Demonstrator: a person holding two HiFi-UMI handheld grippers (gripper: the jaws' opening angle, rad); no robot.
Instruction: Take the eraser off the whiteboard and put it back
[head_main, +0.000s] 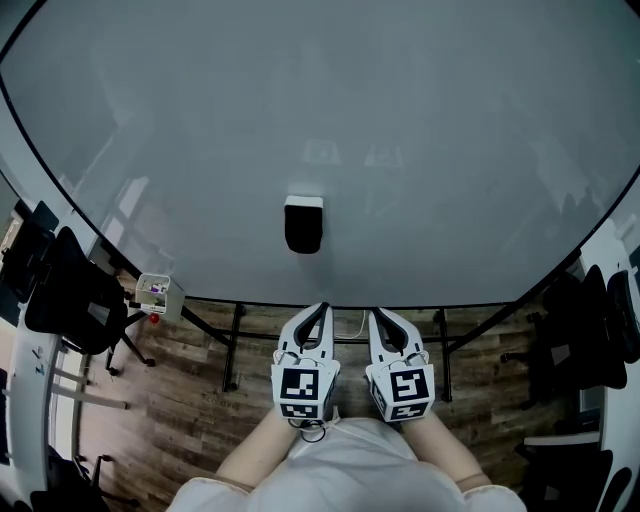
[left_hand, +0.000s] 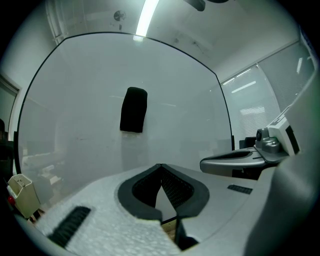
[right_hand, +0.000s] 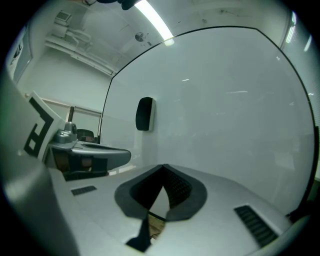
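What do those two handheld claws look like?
Both the left claw and right claw are white, tapering shells with dark ribbed inner pads. Each carries a cube with black-and-white square markers. The person wears a light top.

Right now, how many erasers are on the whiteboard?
1. The eraser hangs at the lower middle of the whiteboard. The board's edges leave the view, so another could be hidden.

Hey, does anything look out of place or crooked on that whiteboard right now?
Nothing stands out. The eraser sits upright on the whiteboard; the left gripper and right gripper are shut and empty.
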